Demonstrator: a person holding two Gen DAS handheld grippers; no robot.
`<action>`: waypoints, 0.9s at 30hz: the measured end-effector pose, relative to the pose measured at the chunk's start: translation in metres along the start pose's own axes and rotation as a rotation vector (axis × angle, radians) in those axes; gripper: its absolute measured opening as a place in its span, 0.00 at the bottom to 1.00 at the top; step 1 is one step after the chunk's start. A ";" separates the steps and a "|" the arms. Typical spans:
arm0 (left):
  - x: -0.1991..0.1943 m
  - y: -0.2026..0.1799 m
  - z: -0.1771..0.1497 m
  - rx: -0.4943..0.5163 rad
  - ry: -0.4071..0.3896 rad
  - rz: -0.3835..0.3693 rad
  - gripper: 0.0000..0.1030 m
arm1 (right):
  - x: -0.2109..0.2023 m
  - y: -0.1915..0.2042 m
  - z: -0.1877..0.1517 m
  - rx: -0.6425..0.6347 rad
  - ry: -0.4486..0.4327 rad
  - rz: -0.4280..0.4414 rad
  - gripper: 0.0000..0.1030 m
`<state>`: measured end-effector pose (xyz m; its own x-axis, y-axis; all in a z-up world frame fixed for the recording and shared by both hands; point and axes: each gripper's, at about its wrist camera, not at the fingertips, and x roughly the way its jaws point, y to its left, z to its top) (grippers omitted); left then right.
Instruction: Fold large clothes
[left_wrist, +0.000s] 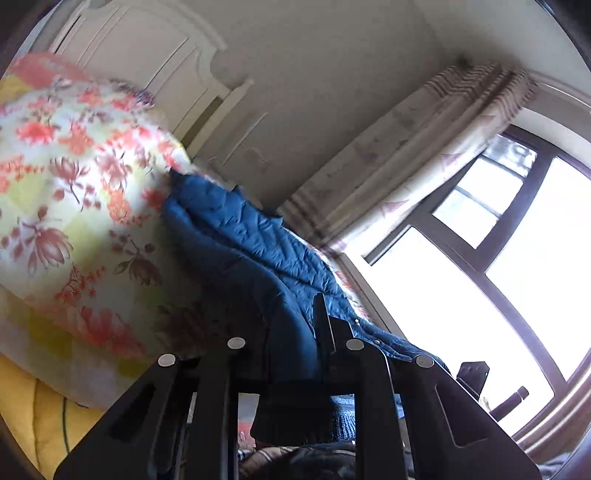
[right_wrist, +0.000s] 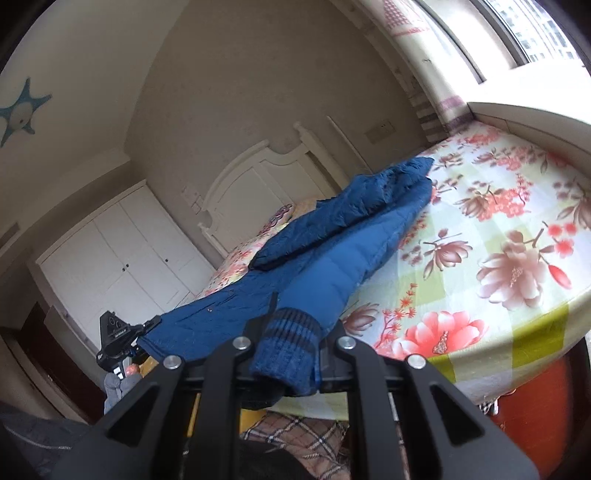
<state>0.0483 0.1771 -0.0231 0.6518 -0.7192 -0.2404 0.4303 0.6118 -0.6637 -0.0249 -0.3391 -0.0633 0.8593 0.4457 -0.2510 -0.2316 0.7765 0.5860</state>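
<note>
The blue quilted jacket (right_wrist: 354, 229) lies stretched along the bed (right_wrist: 517, 206), its far end near the headboard (right_wrist: 258, 177) and its near end lifted off the floral sheet at the bed's edge. The right tongs (right_wrist: 291, 347) are clamped on the ribbed knit cuff (right_wrist: 288, 350) of a sleeve. The left tongs (left_wrist: 295, 354) are pinched on a fold of the jacket's dark blue edge, with fabric draped over the jaws. Both ends appear raised together, so the step in hand looks like carrying the near edge over toward the far end. To do it well, I would keep the two grips level and evenly spaced so the fabric hangs taut without sagging between them, then lay the lifted edge flat, square to the jacket's length, before letting go. A floral pillow (left_wrist: 74, 206) sits just beside the jacket on the left.
</note>
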 end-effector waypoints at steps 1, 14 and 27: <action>-0.010 -0.005 -0.002 0.005 0.002 -0.016 0.16 | -0.008 0.007 0.000 -0.025 0.008 0.007 0.13; -0.039 -0.020 0.017 -0.135 -0.093 -0.289 0.16 | -0.079 0.072 0.012 -0.127 -0.013 0.119 0.13; -0.058 -0.057 0.043 -0.061 -0.147 -0.388 0.17 | -0.120 0.115 0.032 -0.228 -0.107 0.125 0.13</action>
<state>0.0131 0.1980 0.0588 0.5331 -0.8349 0.1367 0.6265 0.2810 -0.7270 -0.1394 -0.3178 0.0587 0.8582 0.5039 -0.0979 -0.4247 0.8041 0.4159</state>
